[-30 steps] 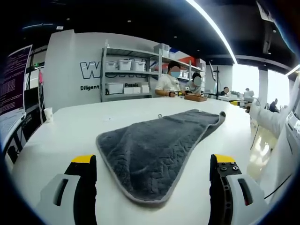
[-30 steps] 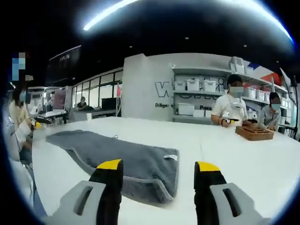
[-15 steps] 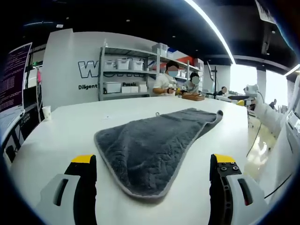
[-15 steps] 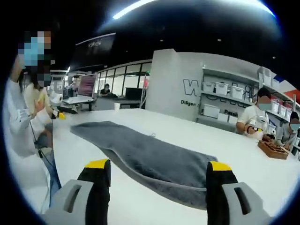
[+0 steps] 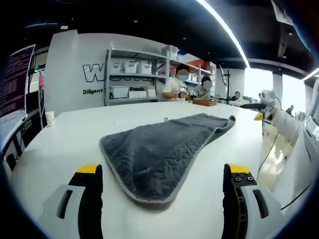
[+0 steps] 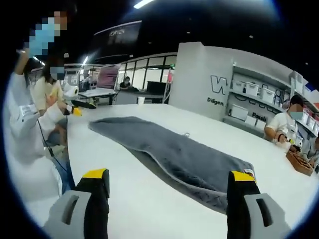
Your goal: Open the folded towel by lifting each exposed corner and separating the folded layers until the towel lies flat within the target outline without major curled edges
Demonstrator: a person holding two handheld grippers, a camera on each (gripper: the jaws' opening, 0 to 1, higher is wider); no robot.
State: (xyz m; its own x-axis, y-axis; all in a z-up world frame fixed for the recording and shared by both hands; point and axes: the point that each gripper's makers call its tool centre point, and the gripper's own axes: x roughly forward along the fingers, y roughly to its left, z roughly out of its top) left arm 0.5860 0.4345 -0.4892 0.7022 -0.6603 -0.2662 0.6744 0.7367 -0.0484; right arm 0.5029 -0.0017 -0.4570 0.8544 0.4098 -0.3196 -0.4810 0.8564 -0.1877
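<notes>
Left gripper (image 5: 158, 181) is spread wide with nothing between its yellow-tipped jaws, hovering just above the white desk (image 5: 65, 134). The grey towel (image 5: 159, 147) lies on the desk right in front of it, the rounded near edge poking into the gap between the jaws without touching either one. From this side the towel stretches away toward the far right, where its end curls up a bit.

Right gripper (image 6: 169, 191) is the same deal — jaws well apart, holding nothing. In the right gripper view the towel (image 6: 174, 152) runs diagonally from upper left down to the right jaw, with a thicker doubled layer along the near edge, so it's still partly folded.

Background: shelves (image 5: 134, 74) with white bins, and people seated at the far side of the desk.
</notes>
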